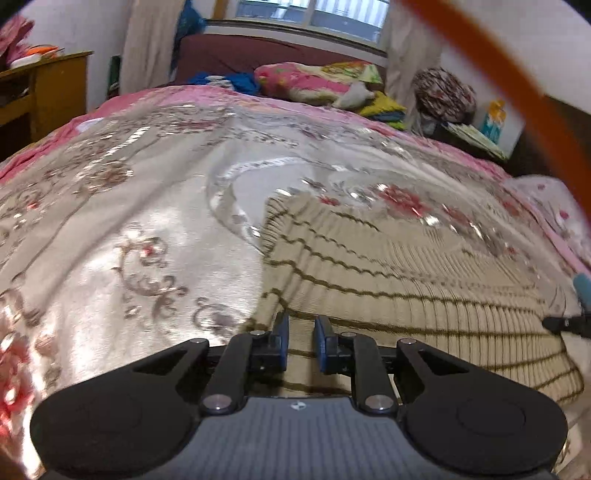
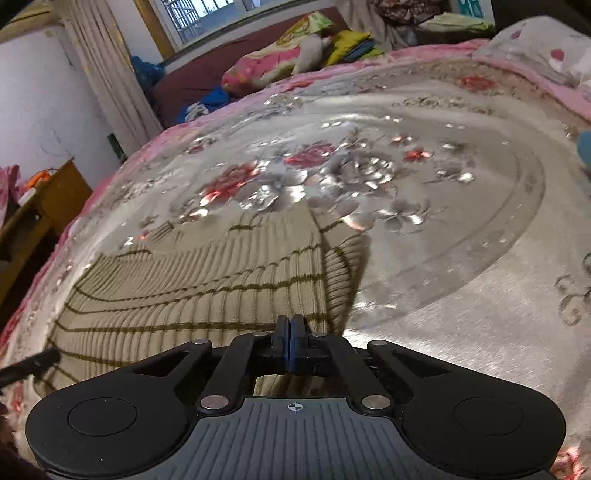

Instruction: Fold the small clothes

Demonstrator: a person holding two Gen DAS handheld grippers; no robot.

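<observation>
One striped sweater [image 1: 406, 280] lies on bedspread [image 1: 129, 206].

A shiny silver-grey bedspread [image 1: 147, 206] with red and pink flowers and a pink border covers the bed and fills most of both views. Beyond its far edge lie a pink floral pillow [image 1: 303, 81], a heap of blue cloth [image 1: 225, 79] and some yellow and green folded fabric [image 1: 384, 107], with a dark red headboard [image 1: 229, 55], a window [image 1: 310, 14] and a pale curtain [image 1: 147, 40] behind them. A wooden cabinet [image 1: 40, 92] stands off the bedspread's left side.
</observation>
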